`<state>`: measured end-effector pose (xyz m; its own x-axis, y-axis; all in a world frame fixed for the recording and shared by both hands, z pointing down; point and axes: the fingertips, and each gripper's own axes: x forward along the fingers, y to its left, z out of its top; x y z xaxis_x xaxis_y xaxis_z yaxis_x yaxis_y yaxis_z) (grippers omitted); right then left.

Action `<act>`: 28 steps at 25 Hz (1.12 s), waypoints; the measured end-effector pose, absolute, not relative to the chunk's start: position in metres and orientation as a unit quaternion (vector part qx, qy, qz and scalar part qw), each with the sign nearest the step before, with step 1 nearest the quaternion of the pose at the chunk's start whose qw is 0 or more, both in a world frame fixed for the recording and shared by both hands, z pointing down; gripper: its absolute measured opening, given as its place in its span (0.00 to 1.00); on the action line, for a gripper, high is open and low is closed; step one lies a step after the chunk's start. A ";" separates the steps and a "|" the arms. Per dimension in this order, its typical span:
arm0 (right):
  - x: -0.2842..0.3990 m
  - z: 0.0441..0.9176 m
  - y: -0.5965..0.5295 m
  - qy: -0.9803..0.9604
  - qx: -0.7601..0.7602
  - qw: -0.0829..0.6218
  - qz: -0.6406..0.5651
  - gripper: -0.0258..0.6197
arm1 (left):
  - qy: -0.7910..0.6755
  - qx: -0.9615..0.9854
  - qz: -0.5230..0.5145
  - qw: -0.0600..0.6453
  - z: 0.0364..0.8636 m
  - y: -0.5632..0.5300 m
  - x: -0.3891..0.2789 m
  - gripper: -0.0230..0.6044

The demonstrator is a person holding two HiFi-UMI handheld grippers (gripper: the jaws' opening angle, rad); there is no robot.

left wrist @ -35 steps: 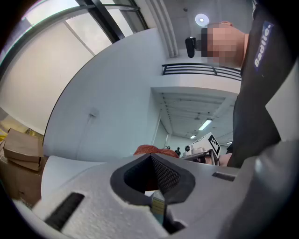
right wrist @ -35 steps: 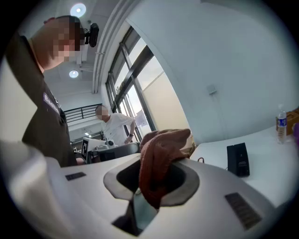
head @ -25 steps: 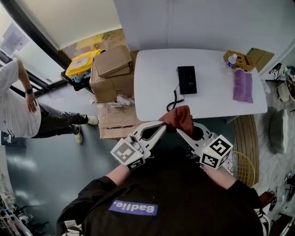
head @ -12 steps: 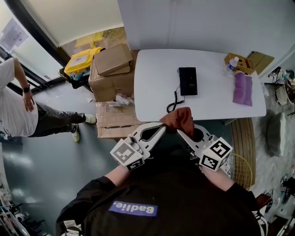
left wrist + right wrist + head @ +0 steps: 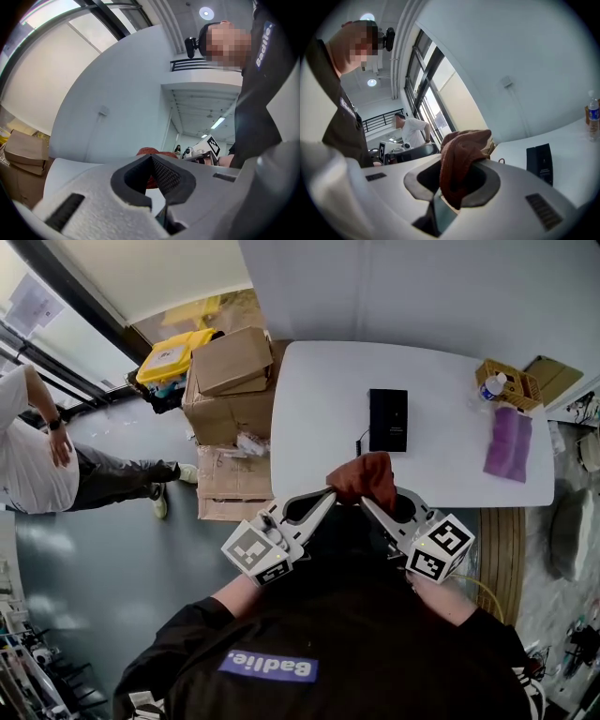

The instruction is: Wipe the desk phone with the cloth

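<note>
Framing has drifted since a second ago: the table (image 5: pixel 319 409) now sits slightly further right, and the desk phone (image 5: pixel 388 420) shows closer to the cloth (image 5: pixel 367 476) than it did. I saw a long run of the phone's coiled cord (image 5: pixel 360 444) then; now only a short bit peeks out beside the cloth. Both claws look unchanged to me, still angled toward each other over the table's near edge.

The right gripper (image 5: pixel 367 504) is clenched on the cloth. In its own view the rust-brown, nubby fabric (image 5: pixel 461 154) bulges up out of the dark padded jaws (image 5: pixel 454 180) and folds over them in a soft lump. The left gripper (image 5: pixel 328 493) has its ribbed black pads drawn together into a point (image 5: pixel 151 159), with the cloth (image 5: pixel 152 151) bunched right at that point, so I read it as pinching the cloth's left edge.

The phone is a flat, matte black rectangle lying near the middle of the smooth white table, apart from the cloth. At the table's far right corner a woven basket (image 5: pixel 511 385) holds a clear bottle (image 5: pixel 493 383), and a limp purple cloth (image 5: pixel 509 442) lies along the right edge. Cardboard boxes (image 5: pixel 230 381) are stacked off the left edge, and a person in a white shirt (image 5: pixel 37 460) stands well beyond them.
</note>
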<state>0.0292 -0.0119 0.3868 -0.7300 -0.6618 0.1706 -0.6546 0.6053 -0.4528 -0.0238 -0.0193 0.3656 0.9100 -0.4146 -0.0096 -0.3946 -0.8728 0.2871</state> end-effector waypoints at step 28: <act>0.147 0.562 -0.252 0.878 -0.350 -0.098 -0.312 0.18 | -0.339 0.925 -0.024 0.168 0.410 -0.153 0.069 0.05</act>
<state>0.1471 -0.2522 0.5616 -0.7356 -0.5536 0.3904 -0.6758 0.5595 -0.4798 0.0692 -0.1533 0.4100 0.7693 -0.6351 0.0695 -0.6190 -0.7139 0.3275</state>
